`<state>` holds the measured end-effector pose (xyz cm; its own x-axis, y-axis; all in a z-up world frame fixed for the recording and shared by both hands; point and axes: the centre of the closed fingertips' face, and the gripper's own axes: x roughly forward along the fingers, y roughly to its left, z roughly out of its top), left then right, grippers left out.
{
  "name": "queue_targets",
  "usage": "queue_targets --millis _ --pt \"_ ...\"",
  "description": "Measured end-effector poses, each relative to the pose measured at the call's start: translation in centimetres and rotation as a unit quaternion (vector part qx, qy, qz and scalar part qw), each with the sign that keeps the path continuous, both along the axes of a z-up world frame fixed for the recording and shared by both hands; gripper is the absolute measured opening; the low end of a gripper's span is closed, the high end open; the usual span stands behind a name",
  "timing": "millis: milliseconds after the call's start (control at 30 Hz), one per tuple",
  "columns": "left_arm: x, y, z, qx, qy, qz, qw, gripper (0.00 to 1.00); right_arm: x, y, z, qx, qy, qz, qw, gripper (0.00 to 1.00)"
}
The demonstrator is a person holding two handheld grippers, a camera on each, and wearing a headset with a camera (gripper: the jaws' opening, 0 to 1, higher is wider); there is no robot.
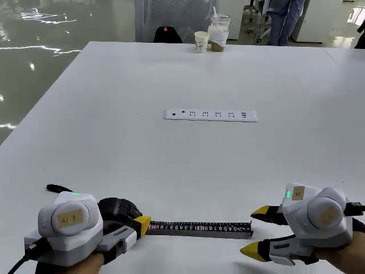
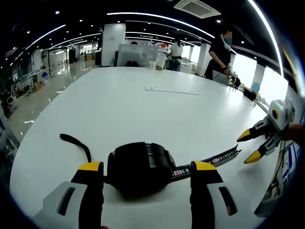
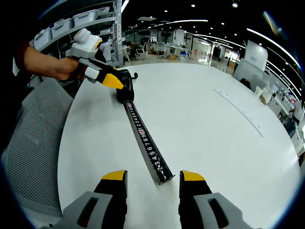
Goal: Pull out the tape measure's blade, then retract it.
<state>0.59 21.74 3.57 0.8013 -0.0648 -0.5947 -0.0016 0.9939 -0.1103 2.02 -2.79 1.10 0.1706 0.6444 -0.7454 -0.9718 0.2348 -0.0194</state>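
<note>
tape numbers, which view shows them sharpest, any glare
Right gripper view: numbers on the tape measure crisp, though fisheye bends the table edge; head view: tiny, barely legible, glare on the floor; left gripper view: nearly edge-on, few digits show.

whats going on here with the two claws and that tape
A person works at a white table with a claw in each hand. The left claw is clamped on the black tape measure, and its blade lies pulled out flat across the table toward the right claw. The right claw is open, with the blade's tip just ahead of its jaws and not gripped. The blade is out and not yet retracted.
</note>
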Motion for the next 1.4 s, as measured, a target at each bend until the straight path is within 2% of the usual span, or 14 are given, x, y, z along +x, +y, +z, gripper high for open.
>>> queue_targets --millis 167,433,567,767,900,1400 --pt "0.1 0.2 -0.3 -0.008 0.006 0.012 0.9999 0.68 0.3 0.0 -0.5 -0.01 0.005 0.022 0.9997 0.35" --pt "0.6 0.6 -0.5 -0.005 0.008 0.018 0.9998 0.66 0.7 -0.1 -1.5 -0.027 0.008 0.053 0.9982 0.28" --pt "0.7 0.7 -0.6 -0.008 0.01 0.022 0.9997 0.64 0.7 -0.1 -1.9 -0.033 0.015 0.066 0.9972 0.22" --pt "1.0 0.7 -0.8 -0.011 0.014 0.025 0.9995 0.62 1.1 -0.4 -2.4 -0.042 0.01 0.085 0.9954 0.19" --pt "1.2 0.7 -1.0 -0.011 0.015 0.025 0.9995 0.61 1.1 -0.2 -2.3 -0.033 0.008 0.099 0.9945 0.15" --pt "1.5 0.9 -1.6 -0.002 0.023 0.036 0.9991 0.63 1.4 -0.2 -2.4 -0.017 0.015 0.088 0.9958 0.12"
